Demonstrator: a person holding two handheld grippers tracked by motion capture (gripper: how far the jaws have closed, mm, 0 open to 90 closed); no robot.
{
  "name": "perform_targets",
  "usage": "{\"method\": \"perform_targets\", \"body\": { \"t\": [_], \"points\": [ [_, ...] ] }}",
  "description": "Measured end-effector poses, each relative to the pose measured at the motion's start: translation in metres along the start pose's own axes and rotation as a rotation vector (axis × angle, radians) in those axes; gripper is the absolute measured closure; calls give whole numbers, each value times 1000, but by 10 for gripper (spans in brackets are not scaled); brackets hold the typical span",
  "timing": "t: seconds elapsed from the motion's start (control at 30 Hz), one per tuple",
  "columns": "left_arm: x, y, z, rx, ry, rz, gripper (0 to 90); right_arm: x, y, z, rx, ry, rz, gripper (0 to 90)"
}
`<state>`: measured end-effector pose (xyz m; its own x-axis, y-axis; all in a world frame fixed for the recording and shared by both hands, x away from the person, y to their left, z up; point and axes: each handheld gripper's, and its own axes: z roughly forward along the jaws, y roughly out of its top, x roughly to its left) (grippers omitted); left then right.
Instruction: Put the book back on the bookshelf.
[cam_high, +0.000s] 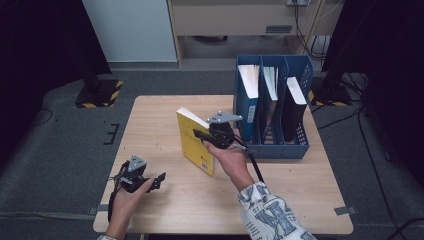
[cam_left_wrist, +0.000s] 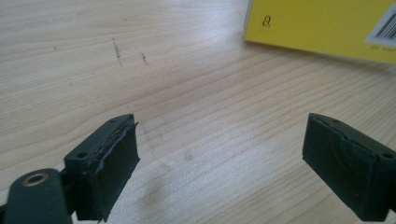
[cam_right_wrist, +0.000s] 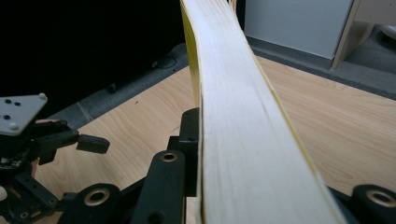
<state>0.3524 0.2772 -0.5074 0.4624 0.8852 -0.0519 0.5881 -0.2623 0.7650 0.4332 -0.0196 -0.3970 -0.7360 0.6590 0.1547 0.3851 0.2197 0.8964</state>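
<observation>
While the right gripper (cam_high: 204, 137) clamps the yellow book (cam_high: 194, 141) upright at frame centre, keep it vertical toward the blue rack (cam_high: 272, 150); the left gripper (cam_high: 159, 179), lower left, stands open, empty.

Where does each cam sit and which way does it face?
High view: above the person's side, looking forward and down on the table and blue file rack; both forearms, hands and tools show.
Left gripper view: on the left tool, looking low across the table; its open jaws frame bare wood.
Right gripper view: on the right tool, looking along the page edge of the yellow book clamped in its jaws.
Shared: all three show the book; the high and right views show the left tool.
</observation>
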Motion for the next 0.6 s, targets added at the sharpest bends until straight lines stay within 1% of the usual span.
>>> {"method": "perform_targets", "body": {
  "t": [0.03, 0.1, 0.27, 0.37, 0.53, 0.6],
  "points": [
    [0, -1, 1, 8, -2, -1, 86, 0, 1, -1, -2, 0, 5, 752],
    [1, -2, 2, 21, -4, 2, 72, 0, 3, -4, -1, 3, -3, 752],
    [1, -4, 7, 62, 8, 7, 63, 0, 5, -10, 0, -8, -7, 751],
    [2, -6, 9, 94, 19, 14, 62, -1, 5, -13, 1, -11, -1, 752],
    [1, -7, 11, 107, 32, 23, 62, -1, 8, -19, -3, -15, -5, 752],
    [1, -7, 12, 121, 36, 24, 60, -2, 9, -22, -8, -19, -3, 752]
  ]
}}
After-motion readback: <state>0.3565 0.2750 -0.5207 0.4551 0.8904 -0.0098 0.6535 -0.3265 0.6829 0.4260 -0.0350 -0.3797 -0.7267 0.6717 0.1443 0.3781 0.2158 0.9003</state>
